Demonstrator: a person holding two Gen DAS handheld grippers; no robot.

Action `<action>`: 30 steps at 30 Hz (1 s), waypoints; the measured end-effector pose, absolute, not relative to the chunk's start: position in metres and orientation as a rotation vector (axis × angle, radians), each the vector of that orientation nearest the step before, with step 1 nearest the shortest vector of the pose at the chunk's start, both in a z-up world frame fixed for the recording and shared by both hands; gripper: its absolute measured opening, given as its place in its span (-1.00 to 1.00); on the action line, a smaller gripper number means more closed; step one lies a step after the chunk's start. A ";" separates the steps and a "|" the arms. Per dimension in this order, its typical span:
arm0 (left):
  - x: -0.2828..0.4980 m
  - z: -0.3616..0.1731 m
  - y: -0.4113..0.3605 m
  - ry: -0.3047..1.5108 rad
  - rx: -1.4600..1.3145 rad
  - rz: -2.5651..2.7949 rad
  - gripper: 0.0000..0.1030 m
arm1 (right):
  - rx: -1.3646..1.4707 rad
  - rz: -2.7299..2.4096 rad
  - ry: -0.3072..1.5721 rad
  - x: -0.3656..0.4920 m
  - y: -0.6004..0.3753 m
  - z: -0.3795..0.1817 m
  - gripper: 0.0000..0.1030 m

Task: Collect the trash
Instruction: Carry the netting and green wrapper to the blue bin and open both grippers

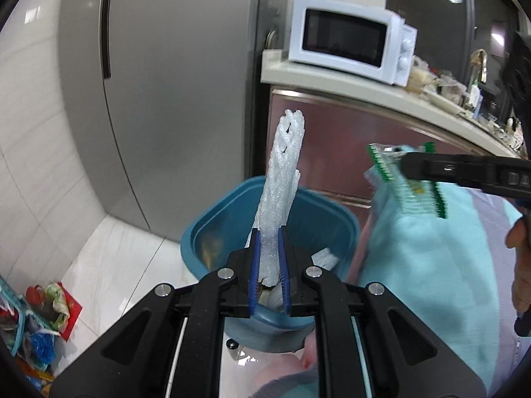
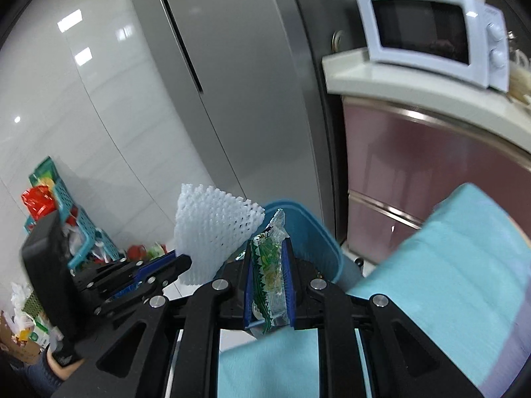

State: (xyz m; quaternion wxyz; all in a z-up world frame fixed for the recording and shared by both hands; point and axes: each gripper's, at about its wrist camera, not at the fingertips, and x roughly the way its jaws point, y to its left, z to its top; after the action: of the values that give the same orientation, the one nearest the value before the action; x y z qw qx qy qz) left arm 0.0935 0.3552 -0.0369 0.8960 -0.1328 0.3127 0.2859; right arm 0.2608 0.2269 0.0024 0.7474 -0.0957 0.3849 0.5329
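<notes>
Refrigerator [image 1: 159,99]: grey, tall, backing the scene; beside it a surface [image 1: 348,84] carrying a white microwave [image 1: 348,39].
Teal cloth [image 1: 431,248]: draped at the right, just beside the bin.
Blue bin [image 1: 212,229]: on the floor between refrigerator and cloth, mouth open, scraps already inside; judged the destination for both items.
White foam net [image 1: 282,179]: a long mesh sleeve standing upright above the bin; pinched at its lower end by the left tongs [image 1: 269,265], pads pressed onto it, so it hangs over the opening ready to drop.
Green-printed wrapper [image 2: 269,278]: small, clear plastic; clamped edge-on in the right tongs [image 2: 268,282], poised near the bin rim, not yet released.
</notes>
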 end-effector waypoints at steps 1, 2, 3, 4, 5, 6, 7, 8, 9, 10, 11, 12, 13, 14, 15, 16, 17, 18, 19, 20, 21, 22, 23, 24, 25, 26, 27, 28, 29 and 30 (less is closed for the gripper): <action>0.097 -0.044 0.361 0.664 -0.282 0.597 -0.78 | -0.219 1.161 0.857 0.262 0.234 -0.003 -0.73; 0.100 -0.051 0.365 0.676 -0.289 0.599 -0.78 | -0.231 1.156 0.878 0.264 0.244 -0.010 -0.73; 0.102 -0.057 0.369 0.689 -0.295 0.603 -0.78 | -0.239 1.151 0.895 0.266 0.253 -0.016 -0.73; 0.106 -0.063 0.373 0.700 -0.298 0.604 -0.78 | -0.248 1.146 0.905 0.266 0.259 -0.021 -0.73; 0.108 -0.067 0.374 0.706 -0.299 0.605 -0.78 | -0.255 1.142 0.921 0.267 0.265 -0.026 -0.73; 0.110 -0.071 0.376 0.712 -0.301 0.607 -0.78 | -0.258 1.139 0.937 0.267 0.271 -0.031 -0.73; 0.109 -0.074 0.377 0.715 -0.304 0.609 -0.78 | -0.263 1.138 0.945 0.268 0.272 -0.035 -0.72; 0.113 -0.077 0.380 0.719 -0.308 0.609 -0.78 | -0.269 1.138 0.954 0.268 0.276 -0.038 -0.72; 0.114 -0.080 0.381 0.722 -0.311 0.611 -0.78 | -0.278 1.136 0.965 0.267 0.281 -0.043 -0.72; 0.114 -0.082 0.381 0.723 -0.313 0.613 -0.78 | -0.286 1.130 0.970 0.268 0.284 -0.046 -0.72; 0.115 -0.084 0.382 0.726 -0.316 0.613 -0.77 | -0.291 1.128 0.976 0.270 0.287 -0.049 -0.71; 0.118 -0.086 0.383 0.730 -0.316 0.613 -0.74 | -0.295 1.126 0.993 0.271 0.291 -0.054 -0.70; 0.119 -0.087 0.383 0.735 -0.315 0.612 -0.73 | -0.297 1.121 1.001 0.271 0.290 -0.057 -0.68; 0.123 -0.090 0.385 0.741 -0.313 0.616 -0.73 | -0.300 1.113 1.008 0.272 0.293 -0.060 -0.66; 0.126 -0.092 0.387 0.745 -0.312 0.617 -0.73 | -0.301 1.108 1.018 0.275 0.295 -0.063 -0.57; 0.128 -0.094 0.388 0.749 -0.311 0.622 -0.71 | -0.298 1.104 1.033 0.276 0.295 -0.066 -0.47; 0.128 -0.095 0.389 0.751 -0.313 0.625 -0.63 | -0.299 1.101 1.040 0.278 0.296 -0.069 -0.44; 0.128 -0.096 0.387 0.751 -0.317 0.627 -0.51 | -0.302 1.090 1.039 0.278 0.297 -0.071 -0.40; 0.130 -0.097 0.388 0.749 -0.320 0.630 -0.41 | -0.300 1.087 1.044 0.280 0.298 -0.073 -0.37; 0.130 -0.097 0.389 0.749 -0.320 0.632 -0.22 | -0.294 1.088 1.054 0.281 0.299 -0.075 -0.34; 0.131 -0.098 0.389 0.749 -0.313 0.639 -0.19 | -0.282 1.085 1.066 0.282 0.298 -0.077 -0.32; 0.130 -0.097 0.386 0.747 -0.308 0.644 -0.19 | -0.278 1.085 1.066 0.283 0.298 -0.077 -0.31; 0.130 -0.096 0.385 0.743 -0.303 0.644 -0.12 | -0.267 1.090 1.062 0.283 0.297 -0.076 -0.28; 0.129 -0.096 0.384 0.739 -0.301 0.647 0.01 | -0.257 1.093 1.059 0.283 0.296 -0.076 -0.15; 0.127 -0.096 0.384 0.736 -0.302 0.651 0.08 | -0.248 1.098 1.065 0.285 0.296 -0.076 0.01; 0.125 -0.095 0.383 0.732 -0.306 0.658 0.11 | -0.232 1.100 1.066 0.287 0.295 -0.076 0.02; 0.124 -0.094 0.383 0.728 -0.311 0.659 0.15 | -0.225 1.097 1.059 0.288 0.294 -0.075 0.02; 0.122 -0.092 0.381 0.721 -0.313 0.662 0.19 | -0.216 1.098 1.058 0.289 0.292 -0.075 0.02; 0.121 -0.091 0.381 0.717 -0.308 0.668 0.30 | -0.206 1.098 1.065 0.290 0.290 -0.075 0.02; 0.119 -0.090 0.381 0.714 -0.302 0.670 0.32 | -0.201 1.098 1.066 0.291 0.289 -0.075 0.02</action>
State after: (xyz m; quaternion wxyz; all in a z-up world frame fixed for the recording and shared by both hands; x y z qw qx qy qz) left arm 0.1187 0.3807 -0.0902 0.8714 -0.1447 0.3418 0.3207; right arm 0.2906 0.2891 -0.0754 0.7169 -0.0906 0.4815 0.4961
